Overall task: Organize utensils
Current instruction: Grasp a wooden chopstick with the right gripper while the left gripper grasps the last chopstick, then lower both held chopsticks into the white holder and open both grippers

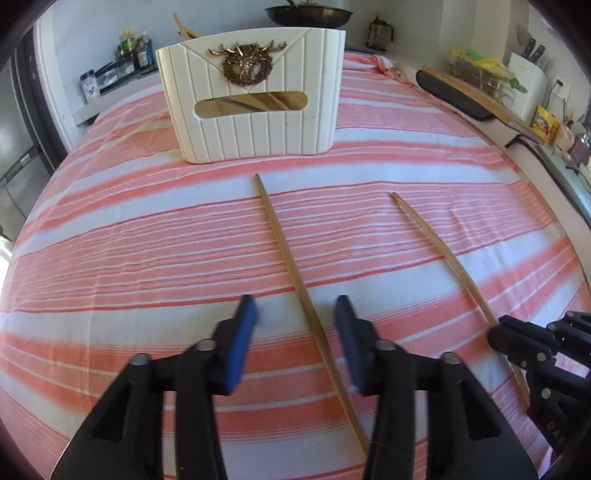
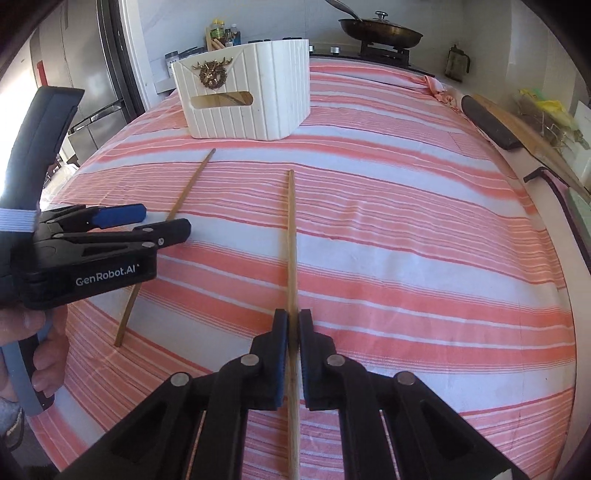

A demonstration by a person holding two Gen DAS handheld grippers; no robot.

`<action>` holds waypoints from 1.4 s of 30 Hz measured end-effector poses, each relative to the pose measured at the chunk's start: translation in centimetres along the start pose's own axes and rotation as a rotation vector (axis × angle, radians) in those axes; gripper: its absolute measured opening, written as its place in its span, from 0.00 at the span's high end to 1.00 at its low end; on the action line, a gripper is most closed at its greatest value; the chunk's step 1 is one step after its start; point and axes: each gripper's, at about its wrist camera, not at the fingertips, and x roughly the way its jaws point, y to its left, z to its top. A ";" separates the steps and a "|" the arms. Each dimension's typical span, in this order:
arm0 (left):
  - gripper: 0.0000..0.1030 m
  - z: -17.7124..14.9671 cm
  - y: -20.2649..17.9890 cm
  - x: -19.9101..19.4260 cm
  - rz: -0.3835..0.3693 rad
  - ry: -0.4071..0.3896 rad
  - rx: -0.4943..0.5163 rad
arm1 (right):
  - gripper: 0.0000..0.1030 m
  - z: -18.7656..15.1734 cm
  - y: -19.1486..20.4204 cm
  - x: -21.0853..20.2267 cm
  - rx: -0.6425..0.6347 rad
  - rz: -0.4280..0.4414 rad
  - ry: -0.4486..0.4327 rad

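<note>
Two wooden chopsticks lie on the pink-striped cloth (image 1: 147,236), in front of a white ribbed basket (image 1: 255,110) with a gold deer emblem. My left gripper (image 1: 295,314) is open, with one chopstick (image 1: 284,251) running between its blue pads (image 1: 243,332) without touching them. In the right wrist view that gripper (image 2: 166,220) hovers over the same chopstick (image 2: 184,195). My right gripper (image 2: 293,317) is shut on the other chopstick (image 2: 291,240) near its thick end, and the stick still lies along the cloth. The left wrist view shows this gripper (image 1: 496,332) on that chopstick (image 1: 443,251). The basket (image 2: 243,99) stands at the far end.
A frying pan (image 2: 380,31) sits on the stove behind the basket. A black block (image 2: 487,122) and a wooden board (image 2: 524,133) lie along the right edge. Bottles (image 1: 133,51) stand at the back left, and a steel fridge (image 2: 103,74) is at the left. A hand (image 2: 44,350) holds the left gripper.
</note>
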 end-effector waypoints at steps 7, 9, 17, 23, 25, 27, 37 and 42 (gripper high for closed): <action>0.95 -3.9 1.8 -2.9 0.003 0.005 -0.033 | 0.94 -0.8 -1.1 -0.7 -0.005 -0.012 0.008; 0.94 -4.9 2.4 -3.8 -0.005 0.030 -0.043 | 0.94 -1.2 -1.5 -1.0 -0.013 -0.016 0.022; 0.14 -1.0 5.1 -3.3 -0.121 0.136 0.036 | 0.81 0.8 -2.9 -0.8 -0.028 0.111 0.146; 0.19 3.0 5.1 1.3 -0.110 0.227 0.095 | 0.71 4.5 -1.9 1.5 -0.092 0.113 0.224; 0.25 3.9 4.5 2.6 -0.089 0.251 0.115 | 0.71 5.5 -1.4 2.9 -0.114 0.095 0.247; 0.36 4.6 3.8 3.1 -0.069 0.245 0.150 | 0.71 6.7 -0.8 4.3 -0.130 0.079 0.247; 0.97 5.3 5.0 -3.5 -0.140 0.069 0.065 | 0.94 9.9 -1.1 1.4 -0.032 0.166 0.044; 0.97 5.7 7.0 -11.0 -0.220 -0.099 0.020 | 0.94 10.2 -1.2 -7.4 -0.027 0.253 -0.171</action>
